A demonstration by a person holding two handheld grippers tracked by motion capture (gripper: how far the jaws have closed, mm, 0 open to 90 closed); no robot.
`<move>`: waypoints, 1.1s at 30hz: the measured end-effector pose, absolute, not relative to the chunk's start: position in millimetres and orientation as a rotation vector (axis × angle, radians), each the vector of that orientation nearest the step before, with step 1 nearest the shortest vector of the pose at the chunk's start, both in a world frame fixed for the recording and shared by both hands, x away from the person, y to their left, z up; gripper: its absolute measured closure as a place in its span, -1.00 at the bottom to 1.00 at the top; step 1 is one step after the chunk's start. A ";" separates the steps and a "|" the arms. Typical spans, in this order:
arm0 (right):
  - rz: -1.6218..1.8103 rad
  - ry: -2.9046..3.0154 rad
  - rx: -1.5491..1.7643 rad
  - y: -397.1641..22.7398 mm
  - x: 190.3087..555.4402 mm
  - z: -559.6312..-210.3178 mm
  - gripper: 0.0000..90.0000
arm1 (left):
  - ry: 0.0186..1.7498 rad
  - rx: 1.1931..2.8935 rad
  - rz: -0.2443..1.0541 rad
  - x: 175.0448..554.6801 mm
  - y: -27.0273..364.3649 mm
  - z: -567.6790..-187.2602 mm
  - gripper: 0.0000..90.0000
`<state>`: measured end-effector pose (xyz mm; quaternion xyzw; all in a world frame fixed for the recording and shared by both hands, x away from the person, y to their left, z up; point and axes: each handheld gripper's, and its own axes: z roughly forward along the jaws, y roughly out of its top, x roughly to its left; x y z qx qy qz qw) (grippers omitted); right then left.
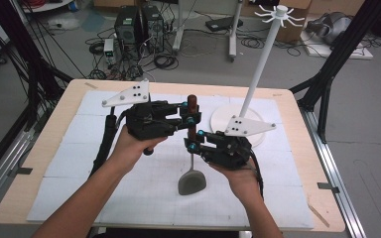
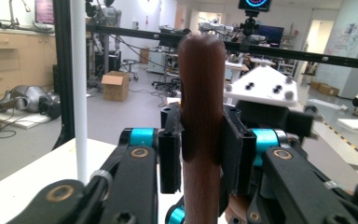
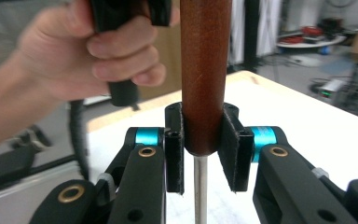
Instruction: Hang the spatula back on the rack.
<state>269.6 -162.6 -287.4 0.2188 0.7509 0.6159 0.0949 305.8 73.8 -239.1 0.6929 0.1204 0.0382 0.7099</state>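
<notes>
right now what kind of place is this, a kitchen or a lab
Most likely a robotics lab, not a kitchen: computer towers with loose cables sit on the floor, a black metal frame surrounds the table, and desks with a monitor fill the room behind.

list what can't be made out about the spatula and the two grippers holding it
- Spatula head: cut off by the bottom edge in both gripper views.
- Left gripper: the wooden handle hides the pad faces.
- Right gripper: in the high view its own body hides the contact.
- Person's hand: blurred in the right gripper view.
</notes>
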 end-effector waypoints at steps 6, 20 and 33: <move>1.775 2.213 0.696 -159.8 267.6 -287.8 0.64 | 0.288 1.540 0.065 307.7 74.2 -239.4 0.61; 1.994 2.199 0.570 -170.7 267.6 -289.1 0.21 | 0.228 1.515 -0.038 307.7 74.4 -239.1 0.62; 2.081 2.241 0.448 -177.5 274.3 -286.9 0.63 | 0.166 1.510 -0.071 306.5 74.0 -240.0 0.61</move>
